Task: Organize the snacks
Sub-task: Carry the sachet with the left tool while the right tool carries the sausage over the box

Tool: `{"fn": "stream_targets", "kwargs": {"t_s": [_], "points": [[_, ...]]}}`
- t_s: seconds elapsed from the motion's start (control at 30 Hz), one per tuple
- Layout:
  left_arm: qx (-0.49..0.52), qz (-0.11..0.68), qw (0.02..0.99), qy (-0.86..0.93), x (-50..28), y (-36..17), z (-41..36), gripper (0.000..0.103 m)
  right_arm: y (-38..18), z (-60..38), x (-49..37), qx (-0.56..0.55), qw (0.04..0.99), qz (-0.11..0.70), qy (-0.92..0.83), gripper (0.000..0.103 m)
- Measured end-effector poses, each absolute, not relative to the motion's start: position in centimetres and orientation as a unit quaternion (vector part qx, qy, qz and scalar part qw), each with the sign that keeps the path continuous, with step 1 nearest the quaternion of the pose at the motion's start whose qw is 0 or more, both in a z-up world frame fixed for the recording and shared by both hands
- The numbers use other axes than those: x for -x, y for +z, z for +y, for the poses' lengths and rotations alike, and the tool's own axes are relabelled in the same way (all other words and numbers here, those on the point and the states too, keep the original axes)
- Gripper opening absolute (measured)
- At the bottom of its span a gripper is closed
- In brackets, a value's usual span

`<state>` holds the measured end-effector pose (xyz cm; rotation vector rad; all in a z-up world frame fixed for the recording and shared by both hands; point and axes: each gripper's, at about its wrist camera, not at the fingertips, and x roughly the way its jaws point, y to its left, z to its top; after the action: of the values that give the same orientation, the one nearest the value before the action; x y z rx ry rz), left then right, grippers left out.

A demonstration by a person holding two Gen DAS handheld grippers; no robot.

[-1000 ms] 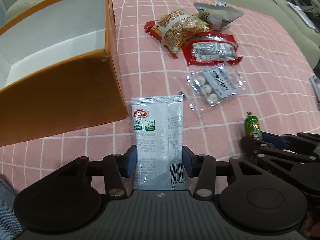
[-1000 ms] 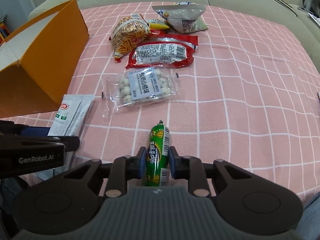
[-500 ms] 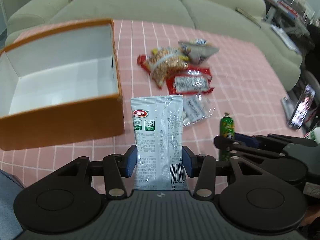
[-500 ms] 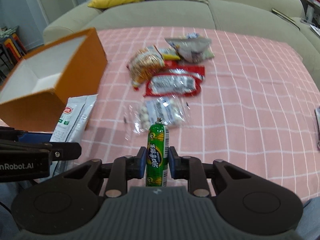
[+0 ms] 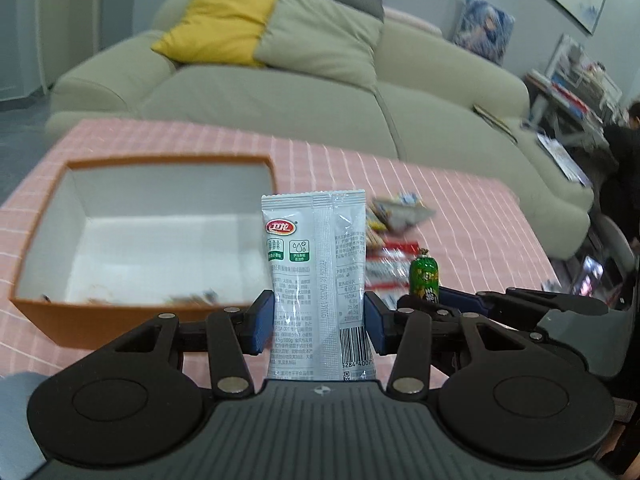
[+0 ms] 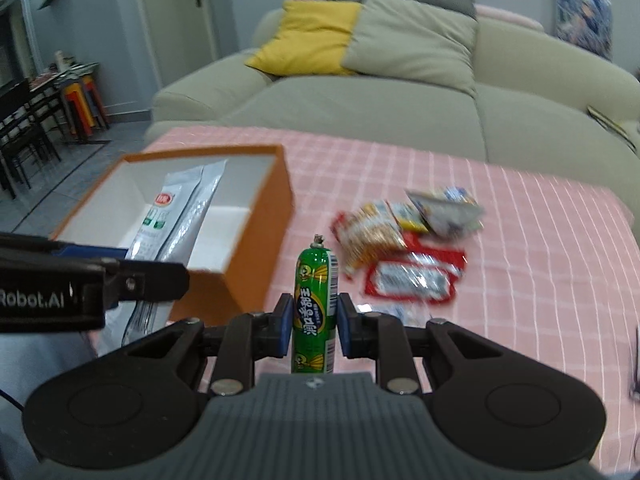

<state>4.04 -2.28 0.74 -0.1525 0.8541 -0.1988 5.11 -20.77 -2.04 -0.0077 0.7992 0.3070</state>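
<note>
Left wrist view: the left gripper is clamped on a grey-white flat foil snack sachet with a red logo and barcode, blue pads pressing both long edges, the sachet standing upright at frame centre. Behind it, centre left, an open orange cardboard box with a white inside sits on the pink checked tablecloth; a few small bits lie on the box floor, too blurred to tell. At the right edge of the frame the right gripper pokes in, holding a green plastic-wrapped sausage stick – tip up.

Right wrist view: right gripper is closed narrow on the green sausage stick, upright at lower centre, pads tight on both sides. The left gripper shows side-on at left with the sachet lying in front of the orange box. A blurred pile of loose snack bags – red, yellow-orange and silver – lies on the cloth at centre right, apart from the box. An olive-green sofa with yellow and green cushions fills the top.
</note>
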Motion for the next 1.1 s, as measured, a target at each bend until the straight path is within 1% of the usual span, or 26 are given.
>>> {"fn": "stream_targets", "kwargs": {"t_s": [0.3,0.57,0.8,1.1], "points": [[0.048,0.387,0.919,-0.047,-6.2,2.8,1.8,0.053,1.0,-15.7,-7.6,0.037,0.911,0.35,0.213,0.02],[0.043,0.411,0.91,-0.025,-9.1,2.7,5.2,0.053,1.4,-11.3,-10.7,0.068,0.9,0.351,0.25,0.02],[0.033,0.442,0.896,-0.014,-12.8,1.1,7.8,0.053,0.0,-7.9,-14.1,0.109,0.885,0.369,0.264,0.019],[0.003,0.515,0.857,-0.018,-16.0,-3.5,9.0,0.053,-3.2,-4.5,-18.1,0.16,0.856,0.412,0.27,0.019]]}}
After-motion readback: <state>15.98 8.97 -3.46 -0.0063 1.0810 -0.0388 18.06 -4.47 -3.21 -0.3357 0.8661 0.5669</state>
